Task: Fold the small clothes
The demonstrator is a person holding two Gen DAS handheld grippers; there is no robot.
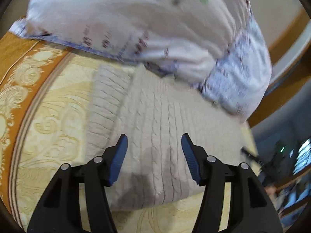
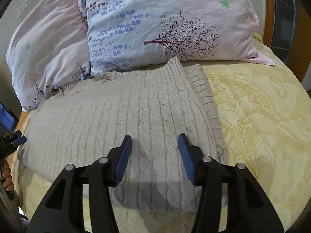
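A beige cable-knit sweater [image 2: 116, 116] lies folded flat on the yellow patterned bedspread [image 2: 262, 116], its collar toward the pillows. In the left wrist view the same sweater [image 1: 155, 126] fills the middle, with a folded layer showing at its left. My left gripper [image 1: 154, 137] hovers over the sweater's near part, jaws open, nothing between the blue pads. My right gripper [image 2: 155, 137] is also open above the sweater's near right part, holding nothing. The left gripper's blue tip [image 2: 19, 140] shows at the far left edge of the right wrist view, beside the sweater.
Two floral pillows [image 2: 165, 25] lean at the head of the bed, touching the sweater's collar; one pillow [image 1: 145, 29] looks blurred in the left wrist view. An orange border [image 1: 11, 58] runs along the bedspread. A wooden bed frame [image 2: 268, 9] stands at the right.
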